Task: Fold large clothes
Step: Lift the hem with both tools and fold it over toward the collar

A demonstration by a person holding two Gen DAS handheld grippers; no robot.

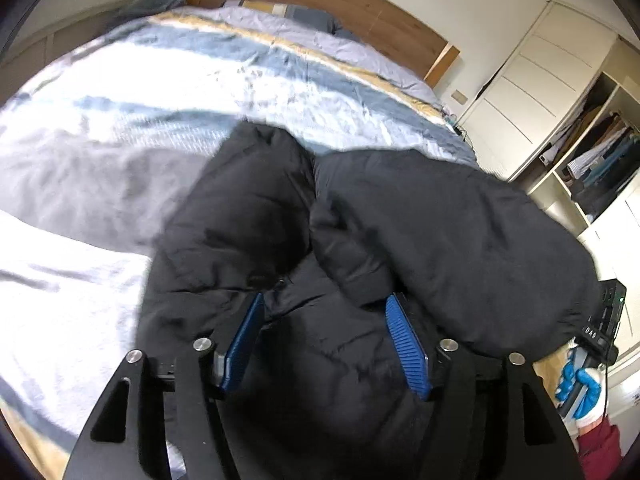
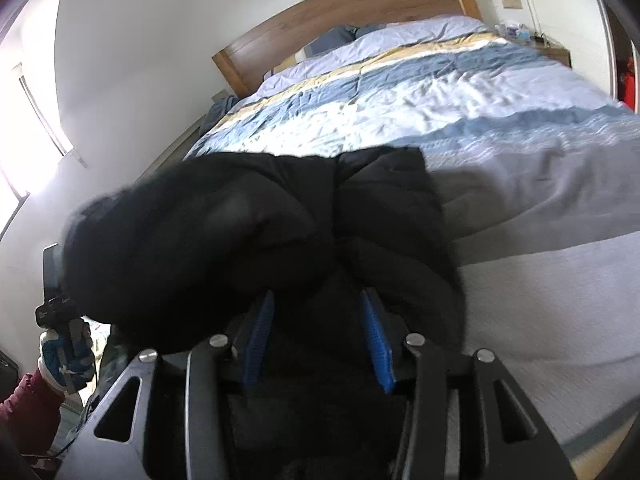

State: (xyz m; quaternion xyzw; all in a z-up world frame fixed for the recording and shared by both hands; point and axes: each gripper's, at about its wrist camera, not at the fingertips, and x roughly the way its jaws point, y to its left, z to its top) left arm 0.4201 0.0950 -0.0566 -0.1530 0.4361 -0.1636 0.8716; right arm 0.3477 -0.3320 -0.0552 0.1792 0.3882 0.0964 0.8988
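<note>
Both grippers are carrying a bulky black padded jacket (image 1: 360, 232) above the striped blue, white and yellow quilted bed (image 1: 160, 92).

The left gripper (image 1: 326, 340) and right gripper (image 2: 318, 336) are each pinching thick jacket fabric; lowering evenly should keep the fold square. Only the left view is showing an open white wardrobe (image 1: 592, 148); only the right, a bright window (image 2: 24, 120).

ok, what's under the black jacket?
The black jacket drapes over the striped duvet at the bed's near end. Both grippers, left and right, have fabric between their fingers. The bedding beneath is covered.
</note>
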